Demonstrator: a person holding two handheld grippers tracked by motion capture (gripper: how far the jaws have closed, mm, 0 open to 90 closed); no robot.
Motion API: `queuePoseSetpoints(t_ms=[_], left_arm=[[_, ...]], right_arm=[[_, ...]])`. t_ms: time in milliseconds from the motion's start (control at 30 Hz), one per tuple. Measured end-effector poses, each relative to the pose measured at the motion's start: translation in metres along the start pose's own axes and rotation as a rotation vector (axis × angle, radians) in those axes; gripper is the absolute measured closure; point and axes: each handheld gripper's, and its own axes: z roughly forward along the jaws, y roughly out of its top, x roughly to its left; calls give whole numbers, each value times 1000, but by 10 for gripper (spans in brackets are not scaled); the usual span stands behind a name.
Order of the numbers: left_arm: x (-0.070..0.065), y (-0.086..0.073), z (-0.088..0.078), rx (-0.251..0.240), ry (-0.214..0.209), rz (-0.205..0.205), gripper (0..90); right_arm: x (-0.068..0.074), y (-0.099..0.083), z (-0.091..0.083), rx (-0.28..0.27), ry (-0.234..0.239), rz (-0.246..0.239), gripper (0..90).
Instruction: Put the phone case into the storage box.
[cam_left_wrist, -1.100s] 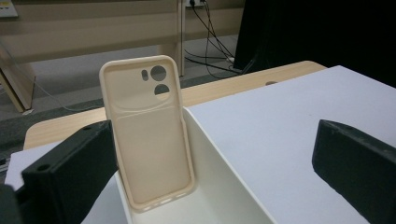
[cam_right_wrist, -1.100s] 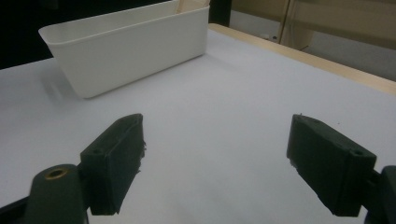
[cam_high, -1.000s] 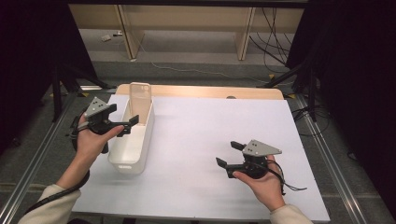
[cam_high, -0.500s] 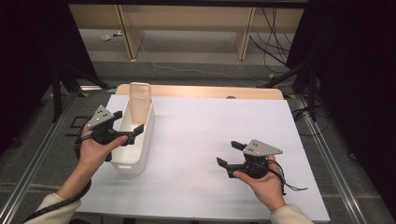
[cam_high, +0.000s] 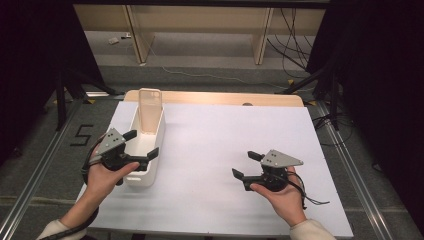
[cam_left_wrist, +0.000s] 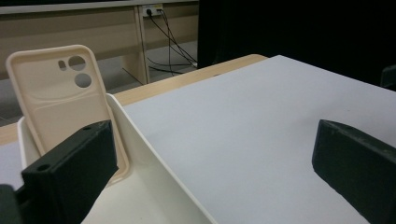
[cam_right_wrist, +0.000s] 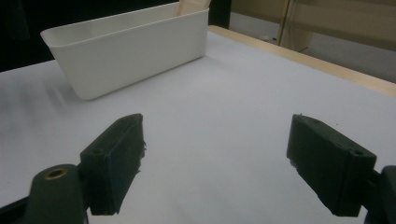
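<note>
A white oblong bin (cam_high: 150, 176) stands on the left of the white tabletop (cam_high: 225, 130). A cream phone case (cam_high: 149, 110) leans upright against the bin's far end, camera holes at the top (cam_left_wrist: 60, 93). My left gripper (cam_high: 142, 143) is open over the bin's near half. In the left gripper view its left jaw is inside the bin and its right jaw is over the table, with the bin's long wall (cam_left_wrist: 154, 158) between them. My right gripper (cam_high: 244, 164) is open, empty, and low over the table at the right. It faces the bin (cam_right_wrist: 135, 51) and the case's edge (cam_right_wrist: 191, 5).
A wooden table edge (cam_high: 220, 98) borders the white top at the back. Beyond it are a floor with cables (cam_high: 280, 35) and wooden furniture legs (cam_high: 135, 30). Metal rails (cam_high: 35, 170) run along both sides of the table.
My left gripper has moved back along the bin toward the person and now sits over its near half. The right gripper has stayed put.
</note>
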Motion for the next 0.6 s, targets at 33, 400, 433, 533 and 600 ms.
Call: queuePoseSetpoints(t_ms=[33, 400, 433, 533, 600], left_arm=[[-1, -2, -1, 2, -3, -1, 0], [-7, -16, -11, -7, -47, 11, 0], [-8, -17, -12, -4, -49, 14, 0], [-8, -20, -15, -8, -53, 15, 0], [-9, -21, -17, -6, -51, 11, 0]], right_arm=[[0, 0, 0, -1, 0, 0, 202], [1, 0, 0, -1, 0, 6, 202], [1, 0, 0, 2, 4, 11, 202], [1, 1, -3, 22, -1, 6, 202], [1, 1, -3, 18, -8, 0, 202]])
